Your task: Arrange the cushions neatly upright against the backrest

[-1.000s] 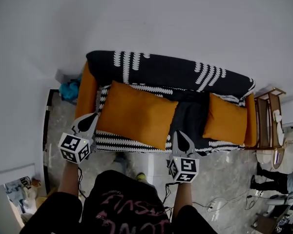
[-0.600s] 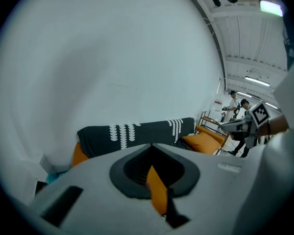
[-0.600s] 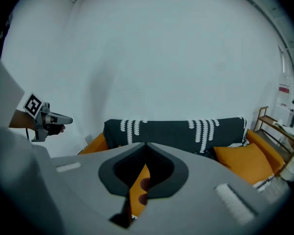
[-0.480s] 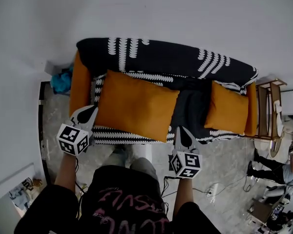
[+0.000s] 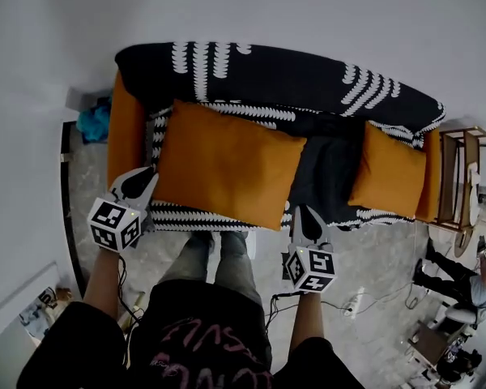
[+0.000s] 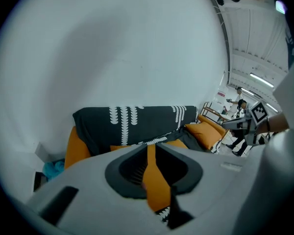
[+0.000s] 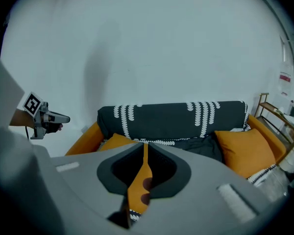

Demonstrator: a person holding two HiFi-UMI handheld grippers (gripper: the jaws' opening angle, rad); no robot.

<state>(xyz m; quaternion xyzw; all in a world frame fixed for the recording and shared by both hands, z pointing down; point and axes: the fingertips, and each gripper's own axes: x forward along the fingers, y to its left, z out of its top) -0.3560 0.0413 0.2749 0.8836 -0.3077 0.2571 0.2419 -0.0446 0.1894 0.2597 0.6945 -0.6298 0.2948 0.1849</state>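
The left gripper (image 5: 143, 178) is held at 8 o'clock of the large orange cushion (image 5: 227, 164), just off the front left corner of the sofa (image 5: 125, 132); its jaws have just been opening and are seen a little apart in the left gripper view, with nothing between them, only the cushion behind the slit; the large orange cushion is laid flat and slightly askew on the left half of the seat, its far edge near the backrest (image 5: 267, 75), which is covered by a black throw with a white pattern; at 5 o'clock of this cushion the right gripper (image 5: 305, 213) is held before the seat edge; its jaws have also just been opening, a narrow slit is shown and nothing is pinched; at 3 o'clock, well apart, the small orange cushion (image 5: 386, 181) is laid on the seat by the right armrest.
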